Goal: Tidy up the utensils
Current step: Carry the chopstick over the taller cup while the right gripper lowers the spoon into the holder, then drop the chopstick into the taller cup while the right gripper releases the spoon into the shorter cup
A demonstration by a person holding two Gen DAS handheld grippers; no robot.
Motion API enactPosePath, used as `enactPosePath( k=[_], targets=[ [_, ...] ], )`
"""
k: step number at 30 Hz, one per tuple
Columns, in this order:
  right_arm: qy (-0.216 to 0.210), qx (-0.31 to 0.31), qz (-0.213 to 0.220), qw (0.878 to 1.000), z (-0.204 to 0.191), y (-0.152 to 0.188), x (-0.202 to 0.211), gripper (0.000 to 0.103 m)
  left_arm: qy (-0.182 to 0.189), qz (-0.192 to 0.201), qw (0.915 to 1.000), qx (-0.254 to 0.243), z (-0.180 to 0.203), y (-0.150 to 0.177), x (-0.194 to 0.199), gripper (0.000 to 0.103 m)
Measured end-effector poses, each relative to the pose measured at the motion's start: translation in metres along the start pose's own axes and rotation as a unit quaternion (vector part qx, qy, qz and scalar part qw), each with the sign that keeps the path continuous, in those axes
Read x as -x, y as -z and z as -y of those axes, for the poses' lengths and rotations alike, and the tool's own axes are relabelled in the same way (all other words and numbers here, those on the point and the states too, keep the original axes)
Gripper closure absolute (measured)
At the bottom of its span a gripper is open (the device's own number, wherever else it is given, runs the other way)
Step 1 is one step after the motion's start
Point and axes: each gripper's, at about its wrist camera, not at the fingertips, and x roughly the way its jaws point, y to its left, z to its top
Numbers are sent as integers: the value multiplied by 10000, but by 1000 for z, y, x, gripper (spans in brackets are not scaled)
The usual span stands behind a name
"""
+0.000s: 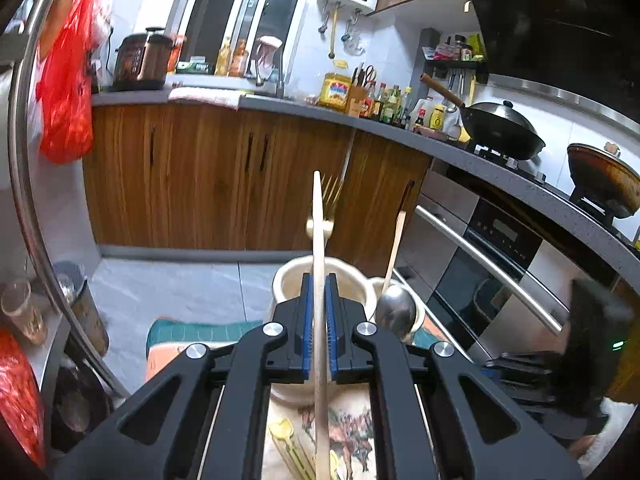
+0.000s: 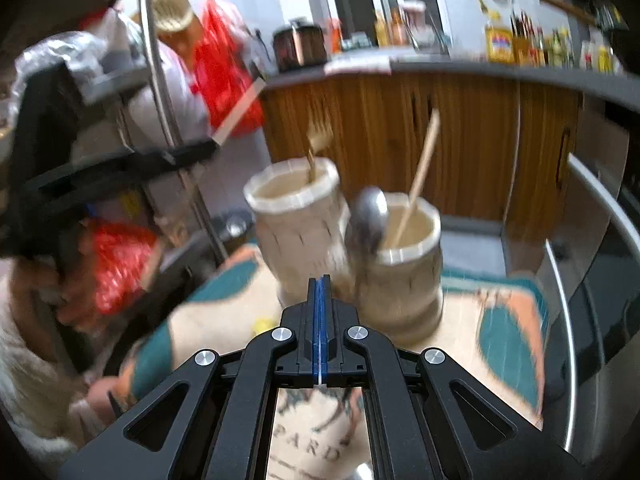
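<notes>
Your left gripper [image 1: 319,280] has its blue-padded fingers [image 1: 306,312] clamped on a flat, pale wooden utensil handle [image 1: 318,220], held above the taller cream ribbed holder [image 1: 288,280] on the patterned worktop [image 1: 352,432]. Your right gripper [image 2: 319,284] is closed with nothing between its fingers, just before the shorter cream holder [image 2: 408,280], which has a steel spoon [image 2: 370,216].

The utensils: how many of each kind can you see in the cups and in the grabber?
Gold fork, in the taller cup: 1
Metal spoon, in the shorter cup: 1
Thin wooden stick, in the shorter cup: 1
Flat wooden utensil, clamped edge-on in the left gripper: 1
Total: 4
</notes>
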Motion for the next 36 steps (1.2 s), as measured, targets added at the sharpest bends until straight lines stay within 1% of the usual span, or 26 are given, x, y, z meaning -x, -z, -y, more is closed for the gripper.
enactPosePath(
  k=[2,5,8,11,13,14,16,17,18,22,25,29,31,32,36],
  targets=[
    [68,-101,-198,9997,7,9,-10,91,-12,-61,10000,11,-4,6,1,97],
    [146,-209,-237,9994,14,11,-17,74,8,-99,9999,80,-10,12,3,97],
    [239,-103,-198,9995,13,5,-23,74,10,-82,9999,133,-12,15,5,97],
    [296,-5,-281,9992,10,-1,-33,74,9,-108,9998,155,-13,17,4,97],
    [301,-3,-349,9989,10,-3,-42,76,-5,-111,9998,154,-14,18,5,97],
    [293,-9,-382,9988,11,-4,-45,80,-2,-114,9998,162,-15,18,6,97],
    [223,-33,-447,9987,9,-5,-50,83,-2,-104,9998,161,-14,17,6,97],
    [236,-21,-474,9986,8,-4,-53,87,-8,-110,9998,151,-14,17,5,97],
    [250,-8,-497,9985,7,-4,-55,95,-5,-113,9998,141,-14,18,5,97],
    [125,-86,-454,9989,6,-3,-50,100,42,-101,9998,144,-12,18,5,97],
    [88,-39,-146,9998,3,-7,-34,100,114,-25,9998,142,-11,15,4,97],
    [-22,-22,446,9990,0,-29,-4,100,224,245,9994,114,-6,-2,-3,97],
    [-31,-14,771,9970,1,-44,10,100,276,509,9983,83,-2,-15,-5,97],
    [18,-16,908,9959,2,-52,15,100,258,715,9971,31,2,-23,-7,97],
    [216,-181,1286,9913,12,-78,23,100,108,1318,9912,-54,12,-45,-15,97]
  ],
)
